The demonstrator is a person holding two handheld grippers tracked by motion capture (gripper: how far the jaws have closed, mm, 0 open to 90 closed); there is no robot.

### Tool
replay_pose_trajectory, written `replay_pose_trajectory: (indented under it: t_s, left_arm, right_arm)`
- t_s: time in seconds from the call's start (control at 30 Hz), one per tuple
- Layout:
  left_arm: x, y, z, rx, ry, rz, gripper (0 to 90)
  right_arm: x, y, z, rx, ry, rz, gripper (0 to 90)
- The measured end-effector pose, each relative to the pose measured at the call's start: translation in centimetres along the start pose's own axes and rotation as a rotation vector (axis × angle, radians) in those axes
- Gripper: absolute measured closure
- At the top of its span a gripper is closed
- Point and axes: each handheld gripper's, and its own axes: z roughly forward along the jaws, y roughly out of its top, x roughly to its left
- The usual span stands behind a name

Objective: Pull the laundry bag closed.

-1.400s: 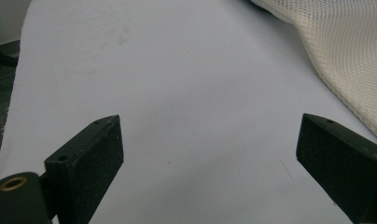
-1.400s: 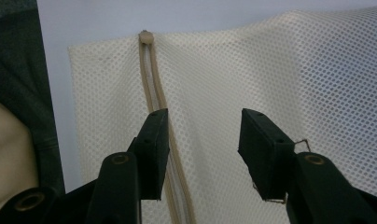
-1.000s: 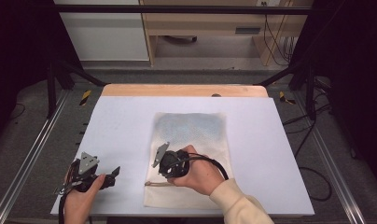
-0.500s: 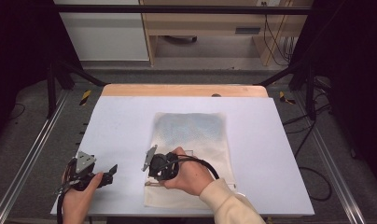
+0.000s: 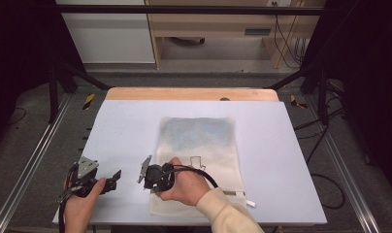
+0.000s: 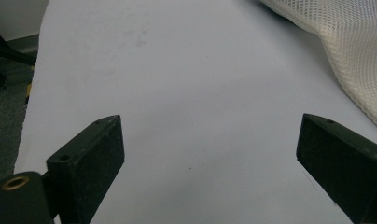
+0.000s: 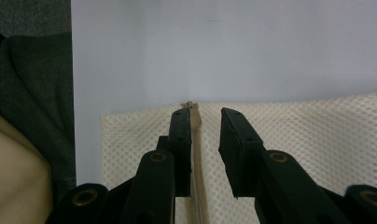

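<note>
A white mesh bag (image 5: pixel 199 138) lies flat on the pale table (image 5: pixel 126 126), and its edge also shows in the left gripper view (image 6: pixel 345 42). My right gripper (image 5: pixel 148 182) sits low over the bag's front left part, pointing left. Its jaws have just been closing and stand a narrow gap apart (image 7: pixel 205 116). A beige zipper strip (image 7: pixel 196 122) runs between them along the mesh (image 7: pixel 317 135), lying against the left jaw. My left gripper (image 5: pixel 111 178) rests at the table's front left, wide open over bare table (image 6: pixel 210 140).
The table's front edge is close under both hands. A wooden strip (image 5: pixel 191 93) borders the far edge. Metal frame rails (image 5: pixel 34 160) run along both sides, with dark floor and cables beyond. A dark sleeve (image 7: pixel 32 93) shows left of the bag's corner.
My right hand slid left across the bag's front part and a little lower, and its jaws narrowed. The left hand stayed put.
</note>
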Motion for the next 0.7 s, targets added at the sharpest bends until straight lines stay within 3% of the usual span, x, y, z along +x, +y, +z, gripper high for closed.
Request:
replay_pose_trajectory:
  t_s: [0.2,0.7]
  left_arm:
    - [0.1,0.0,-0.1,0.006,0.001,-0.015,7.0]
    - [0.0,0.1,0.0,-0.002,-0.008,-0.009,7.2]
  right_arm:
    - [0.0,0.2,1.0,0.005,0.018,0.016,75.0]
    - [-0.6,0.3,3.0,0.046,0.062,0.066,75.1]
